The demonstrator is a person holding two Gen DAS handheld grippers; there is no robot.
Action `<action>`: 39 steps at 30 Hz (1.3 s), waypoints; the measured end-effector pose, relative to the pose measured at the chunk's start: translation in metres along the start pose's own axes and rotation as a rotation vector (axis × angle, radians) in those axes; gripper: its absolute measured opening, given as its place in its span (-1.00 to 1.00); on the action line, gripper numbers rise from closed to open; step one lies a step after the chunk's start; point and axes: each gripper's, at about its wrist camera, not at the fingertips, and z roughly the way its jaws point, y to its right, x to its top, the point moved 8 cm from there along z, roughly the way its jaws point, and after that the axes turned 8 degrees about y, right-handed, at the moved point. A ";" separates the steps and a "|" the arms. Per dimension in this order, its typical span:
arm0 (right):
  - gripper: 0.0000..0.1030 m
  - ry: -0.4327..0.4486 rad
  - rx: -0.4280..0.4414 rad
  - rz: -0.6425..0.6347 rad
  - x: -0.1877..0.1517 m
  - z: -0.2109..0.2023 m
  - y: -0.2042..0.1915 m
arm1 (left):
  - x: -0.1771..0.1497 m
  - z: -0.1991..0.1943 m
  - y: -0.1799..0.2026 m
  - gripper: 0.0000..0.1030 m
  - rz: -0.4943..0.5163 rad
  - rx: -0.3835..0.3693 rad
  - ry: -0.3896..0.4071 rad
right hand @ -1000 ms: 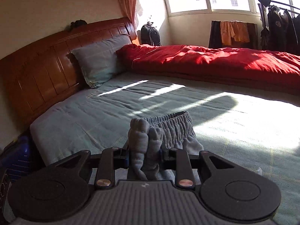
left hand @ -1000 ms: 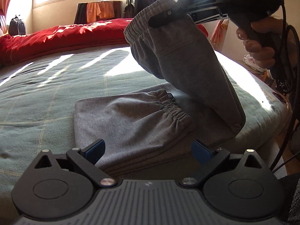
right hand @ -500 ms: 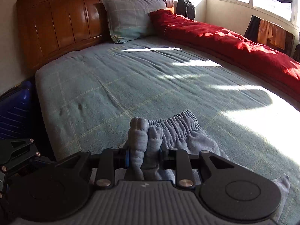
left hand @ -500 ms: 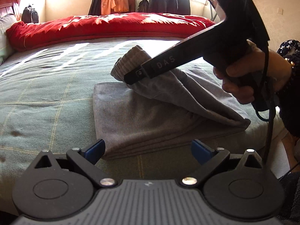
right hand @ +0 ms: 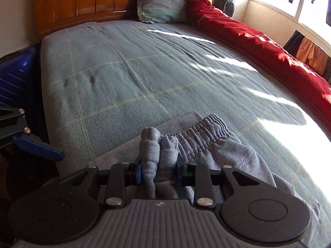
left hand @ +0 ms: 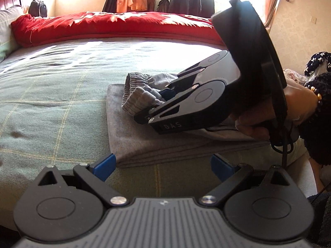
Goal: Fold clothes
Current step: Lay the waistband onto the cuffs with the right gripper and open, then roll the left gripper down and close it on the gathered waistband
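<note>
Sweatpants (right hand: 209, 144) of grey fleece lay folded on the bed (right hand: 128, 78), and the right claw (right hand: 158, 173) had their bunched elastic waistband between its fingers, pressed on it though the jaws were beginning to ease apart. Just ahead of that claw the ribbed, gathered band curled in a soft roll; beneath it sat the flat folded layers, their edges stacked in thin lines toward the left claw (left hand: 163, 166), which stood wide and empty just short of the near fold. Judged by the way it slumped and creased, the cloth was light, limp and thick, not slippery and in no way fragile; it would drape from any grip and keep no shape by itself. The waistband or a stitched seam seemed the best hold, since the gathered elastic gave bulk for the pads to bite. Beyond both claws the bed wore a green checked woven cover, with a puffy red duvet (left hand: 115, 28) along its far side.
</note>
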 end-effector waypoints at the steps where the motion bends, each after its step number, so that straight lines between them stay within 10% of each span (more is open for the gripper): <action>1: -0.27 -0.007 0.011 0.002 -0.001 0.000 -0.002 | 0.000 -0.001 -0.001 0.90 -0.015 -0.019 0.001; 4: 0.17 -0.028 0.060 0.024 -0.005 -0.002 -0.007 | 0.002 -0.005 -0.005 0.90 -0.058 -0.056 0.003; 12: 0.47 -0.002 0.124 0.199 -0.003 -0.045 0.023 | 0.024 -0.009 -0.027 0.89 -0.194 -0.124 0.068; 24: 0.56 0.052 -0.032 0.434 -0.054 -0.101 0.113 | 0.043 0.063 -0.070 0.53 -0.614 -0.224 -0.048; 39: 0.58 0.056 -0.050 0.581 -0.099 -0.102 0.135 | 0.033 0.122 -0.078 0.65 -0.685 -0.257 -0.138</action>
